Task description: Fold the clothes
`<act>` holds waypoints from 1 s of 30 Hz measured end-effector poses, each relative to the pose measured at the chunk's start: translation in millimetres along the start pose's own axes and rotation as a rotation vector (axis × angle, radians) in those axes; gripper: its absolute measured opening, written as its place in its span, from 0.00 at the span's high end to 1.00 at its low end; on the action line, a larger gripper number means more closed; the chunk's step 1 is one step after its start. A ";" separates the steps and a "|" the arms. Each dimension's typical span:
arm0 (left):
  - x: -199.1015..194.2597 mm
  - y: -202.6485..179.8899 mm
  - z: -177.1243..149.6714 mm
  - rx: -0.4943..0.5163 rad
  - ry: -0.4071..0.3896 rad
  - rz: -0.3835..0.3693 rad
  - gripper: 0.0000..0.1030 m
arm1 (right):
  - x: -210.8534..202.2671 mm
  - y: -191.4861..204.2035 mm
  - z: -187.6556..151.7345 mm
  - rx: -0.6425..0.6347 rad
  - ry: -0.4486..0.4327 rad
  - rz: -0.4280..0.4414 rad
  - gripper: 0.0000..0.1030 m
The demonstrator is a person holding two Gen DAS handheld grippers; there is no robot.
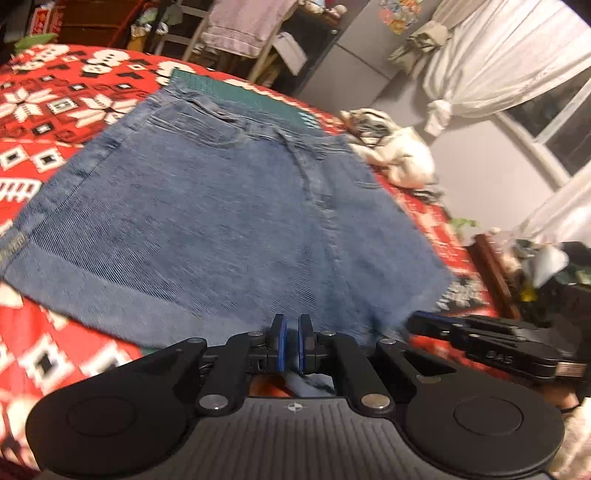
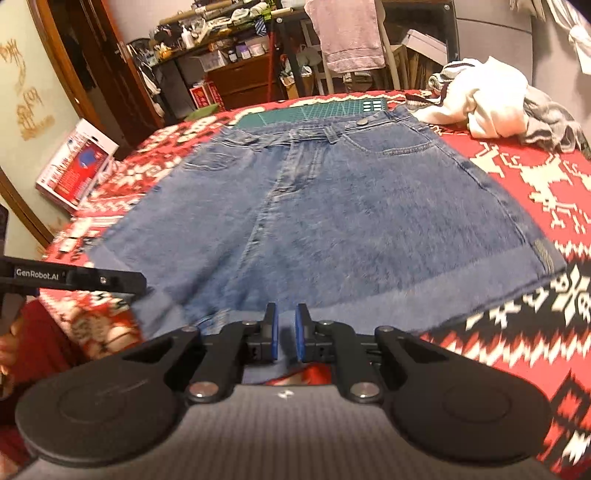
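From my left wrist camera I count one pair of blue denim shorts (image 1: 221, 206), spread flat on the red-and-white patterned blanket (image 1: 55, 110), waistband at 12 o'clock and cuffed hems toward me. One green cutting mat (image 1: 258, 98) pokes out from under the waistband at 12 o'clock. One pile of light clothes (image 1: 391, 147) sits at 2 o'clock, just beside the shorts' waist corner. My left gripper (image 1: 292, 345) is at 6 o'clock, level and pointing along the shorts. Its two blue pads stand upright with only a narrow slit between them; I see a scrap of denim just behind them, but I cannot tell whether they pinch the hem. The right gripper (image 1: 491, 341) comes in at 4 o'clock, side-on; from here I cannot tell its state.

From my right wrist camera I again count one pair of shorts, centred, one button showing on the waistband at 12 o'clock. The mat lies beyond it, and the one clothes pile, white and grey, is at 2 o'clock. One pink garment (image 2: 349, 35) hangs at 12 o'clock in the background. One white box (image 2: 75, 166) stands at 9 o'clock off the blanket. My right gripper's two blue pads stand slightly apart over the near hem, nothing clearly between them. The left gripper enters at 9 o'clock, with a hand (image 2: 7, 347) below it at 8 o'clock.
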State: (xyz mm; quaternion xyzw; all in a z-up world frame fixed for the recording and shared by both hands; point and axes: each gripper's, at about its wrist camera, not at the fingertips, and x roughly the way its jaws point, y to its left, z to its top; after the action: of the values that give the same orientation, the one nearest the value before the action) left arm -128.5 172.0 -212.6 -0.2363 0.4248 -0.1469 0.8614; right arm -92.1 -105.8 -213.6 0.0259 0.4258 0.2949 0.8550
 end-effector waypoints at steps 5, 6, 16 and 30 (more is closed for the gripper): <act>8.7 -9.4 -22.4 -0.067 0.072 -0.099 0.93 | -9.3 7.7 -8.7 0.007 0.031 0.051 0.81; 13.1 -9.4 -25.6 -0.082 0.083 -0.098 0.90 | -8.7 7.4 -9.8 0.021 0.040 0.066 0.80; 19.1 -16.4 -36.1 -0.137 0.017 -0.028 0.61 | -7.9 4.0 -14.7 0.074 0.059 0.101 0.75; 28.4 -1.8 -45.6 -0.284 -0.013 -0.195 0.71 | -6.1 -8.9 -20.6 0.164 0.034 0.139 0.75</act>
State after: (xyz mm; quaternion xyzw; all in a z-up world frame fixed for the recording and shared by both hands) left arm -148.2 144.7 -254.6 -0.3966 0.4107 -0.1669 0.8038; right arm -105.9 -120.6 -225.0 0.1205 0.4600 0.3181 0.8202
